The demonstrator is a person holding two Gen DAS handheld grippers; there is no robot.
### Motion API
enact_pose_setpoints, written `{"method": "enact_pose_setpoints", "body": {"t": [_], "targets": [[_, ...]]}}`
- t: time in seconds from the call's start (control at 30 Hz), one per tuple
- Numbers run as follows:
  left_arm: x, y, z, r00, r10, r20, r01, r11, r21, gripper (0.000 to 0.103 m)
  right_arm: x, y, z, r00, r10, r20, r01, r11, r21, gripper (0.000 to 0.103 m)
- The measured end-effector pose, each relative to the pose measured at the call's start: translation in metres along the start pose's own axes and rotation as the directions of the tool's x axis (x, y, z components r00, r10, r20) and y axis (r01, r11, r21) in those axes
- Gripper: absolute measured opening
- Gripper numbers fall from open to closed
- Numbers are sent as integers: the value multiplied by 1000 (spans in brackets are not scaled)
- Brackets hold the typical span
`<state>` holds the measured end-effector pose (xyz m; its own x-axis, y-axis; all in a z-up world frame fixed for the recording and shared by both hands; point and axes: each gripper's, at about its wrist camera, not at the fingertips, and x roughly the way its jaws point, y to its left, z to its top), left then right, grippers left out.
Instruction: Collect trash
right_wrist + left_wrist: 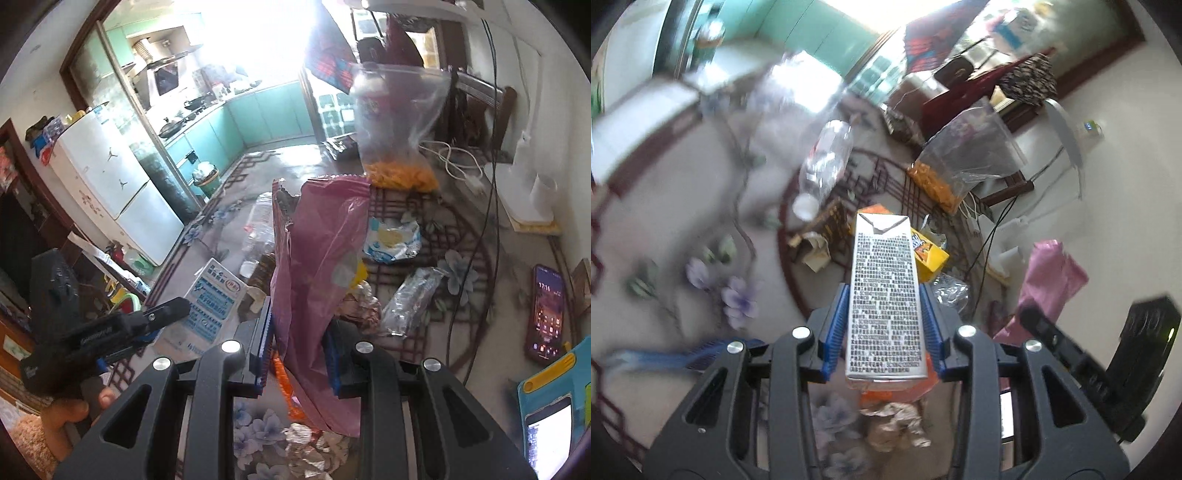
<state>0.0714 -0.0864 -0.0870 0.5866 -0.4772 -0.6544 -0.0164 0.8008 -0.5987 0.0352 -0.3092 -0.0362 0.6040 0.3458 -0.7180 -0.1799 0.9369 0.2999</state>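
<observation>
1. While both grippers stood raised over the littered patterned floor mat point(701, 221), the left gripper point(884, 325) was clamped on a tall silver drink carton with dense black print point(884, 295). Its blue pads pressed the carton's two narrow sides.
2. Carton, long axis: it ran straight out along the gripper's fingers, with the folded top at the far end and the base near the camera.
3. Right gripper point(297, 354): closed on a thin pink plastic bag point(317, 280), which was pinched low down. Its torn mouth point(321, 186) stood upward and open, above and ahead of the pads.
4. Deciding relation: in the left wrist view the pink bag point(1052, 280) lay to the right of the carton, near but apart. In the right wrist view the left gripper point(110, 325) appeared at lower left, with the carton's printed face point(214, 299) just left of the bag.
5. Judgement: the carton would need to travel rightward and tip its long axis toward the bag's mouth; the left hand carried it.
6. Trash left on the mat: a clear plastic bottle point(827, 158), a yellow snack box point(929, 254), crumpled foil wrappers point(317, 443) and a clear bag holding orange snacks point(964, 162).
</observation>
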Motion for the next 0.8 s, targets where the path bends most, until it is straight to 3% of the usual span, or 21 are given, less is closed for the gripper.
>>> {"method": "enact_pose_setpoints", "body": {"t": [0.1,0.27,0.57,0.8], "targets": [[-22,-7,-1,997,49,56,-53,996,77,37,-3,13,0,1000,0,15,1,1000,-30,24],[-53,-12,-1,975,162,150,-186,969,162,37,-6,36,1,999,-4,40,8,997,-83,24],[-86,0,3,943,219,249,-266,949,170,37,-3,60,-1,999,3,46,3,991,-131,24],[-101,12,3,904,314,291,-369,916,158,37,1,78,-2,999,26,41,-19,987,-161,26]]}}
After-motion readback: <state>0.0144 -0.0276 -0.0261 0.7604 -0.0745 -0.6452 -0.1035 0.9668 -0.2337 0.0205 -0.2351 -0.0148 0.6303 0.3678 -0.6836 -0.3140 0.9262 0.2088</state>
